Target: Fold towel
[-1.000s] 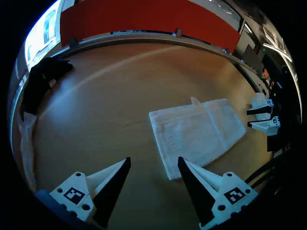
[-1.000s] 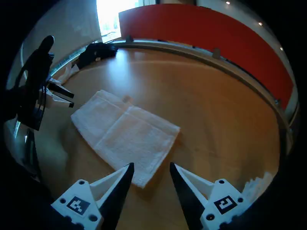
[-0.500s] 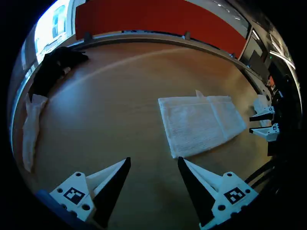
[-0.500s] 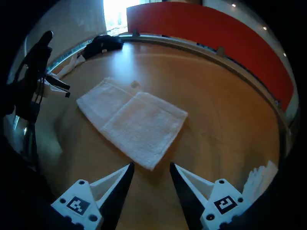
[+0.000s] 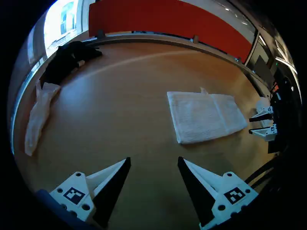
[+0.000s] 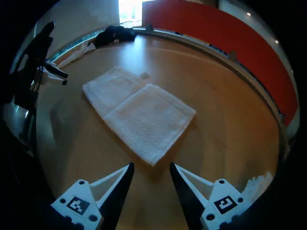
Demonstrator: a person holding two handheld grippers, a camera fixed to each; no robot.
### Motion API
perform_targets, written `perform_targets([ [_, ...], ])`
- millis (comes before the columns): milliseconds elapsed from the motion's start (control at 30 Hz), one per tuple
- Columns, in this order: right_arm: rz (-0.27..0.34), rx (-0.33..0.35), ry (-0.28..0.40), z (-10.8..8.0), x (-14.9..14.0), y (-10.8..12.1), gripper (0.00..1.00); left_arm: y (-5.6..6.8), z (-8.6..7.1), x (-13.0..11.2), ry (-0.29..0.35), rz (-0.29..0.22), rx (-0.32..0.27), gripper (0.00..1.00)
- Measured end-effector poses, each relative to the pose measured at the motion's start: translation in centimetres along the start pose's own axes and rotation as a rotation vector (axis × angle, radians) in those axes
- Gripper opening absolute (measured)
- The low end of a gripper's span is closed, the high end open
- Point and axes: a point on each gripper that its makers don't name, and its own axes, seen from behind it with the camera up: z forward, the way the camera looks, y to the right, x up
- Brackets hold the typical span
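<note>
White towel point(image 6: 138, 115) folded on table point(image 6: 230, 126); L gripper point(image 5: 153, 158), R gripper point(image 6: 152, 164) jaws wide

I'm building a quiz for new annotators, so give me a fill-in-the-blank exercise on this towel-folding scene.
1. The folded terry towel on the brown wooden table is ____ in colour.
2. The left claw and the right claw are both ____, not shut.
3. The long upright panel at the table's far edge is ____.
Missing words: white; open; red.
</note>
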Motion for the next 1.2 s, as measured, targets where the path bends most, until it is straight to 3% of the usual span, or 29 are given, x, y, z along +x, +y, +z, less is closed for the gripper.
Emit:
perform_targets([
  [300, -0.071, 0.037, -0.023, 1.1, -0.2, -0.1, 0.62, -1.4, -2.4, -2.1, 0.013, -0.048, 0.044, 0.91],
  [567, -0.087, 0.030, -0.028, 1.9, -0.1, 0.3, 0.26, -2.1, -4.0, -3.7, 0.014, -0.084, 0.065, 0.91],
  [800, -0.084, 0.030, -0.025, 1.8, -0.1, 0.4, 0.06, -2.6, -4.8, -4.3, 0.014, -0.094, 0.076, 0.91],
  [1200, -0.122, 0.014, 0.006, 0.6, 1.9, 0.4, 0.03, -2.9, -5.4, -4.7, 0.018, -0.095, 0.085, 0.91],
])
